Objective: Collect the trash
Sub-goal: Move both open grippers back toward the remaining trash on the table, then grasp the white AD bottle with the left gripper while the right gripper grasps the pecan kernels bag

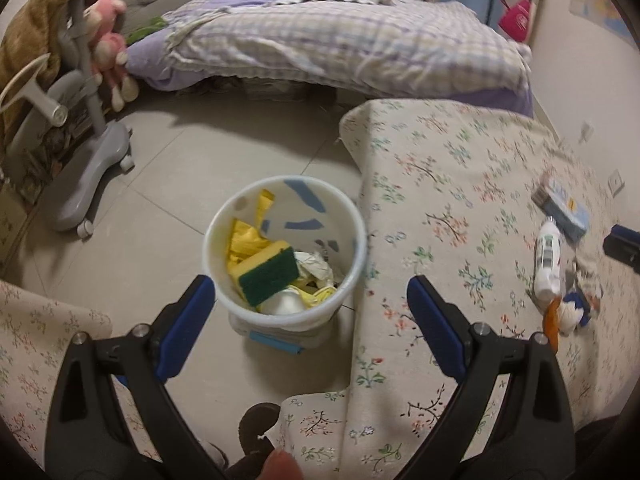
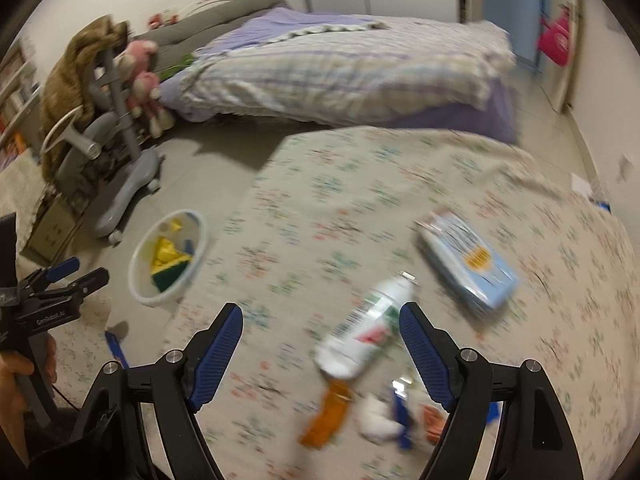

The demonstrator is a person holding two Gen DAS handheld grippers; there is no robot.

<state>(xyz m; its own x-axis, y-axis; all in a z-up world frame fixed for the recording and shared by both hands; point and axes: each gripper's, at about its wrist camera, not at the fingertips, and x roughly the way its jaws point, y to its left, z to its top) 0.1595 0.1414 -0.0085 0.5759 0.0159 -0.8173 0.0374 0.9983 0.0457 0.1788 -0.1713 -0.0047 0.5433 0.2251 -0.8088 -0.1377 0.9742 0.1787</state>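
Observation:
A white trash bin [image 1: 216, 240] stands on the floor beside the floral-covered table [image 1: 460, 200]. It holds a yellow-green sponge [image 1: 268, 272], yellow wrappers and crumpled paper. My left gripper [image 1: 310, 300] is open and empty above the bin. On the table lie a white plastic bottle [image 2: 364, 328], a blue tissue pack [image 2: 472, 264], an orange wrapper [image 2: 328, 416] and a crumpled white-blue wrapper [image 2: 384, 416]. My right gripper [image 2: 320, 328] is open and empty, just above the bottle. The bin also shows in the right wrist view [image 2: 140, 280], where the image is blurred.
A bed with a checked quilt [image 1: 340, 40] lies behind. A grey rolling chair [image 1: 88, 160] with a brown blanket and pink plush toy stands at the left. Tiled floor [image 1: 200, 152] lies between bed and table. A pink bag [image 1: 516, 20] hangs at the right.

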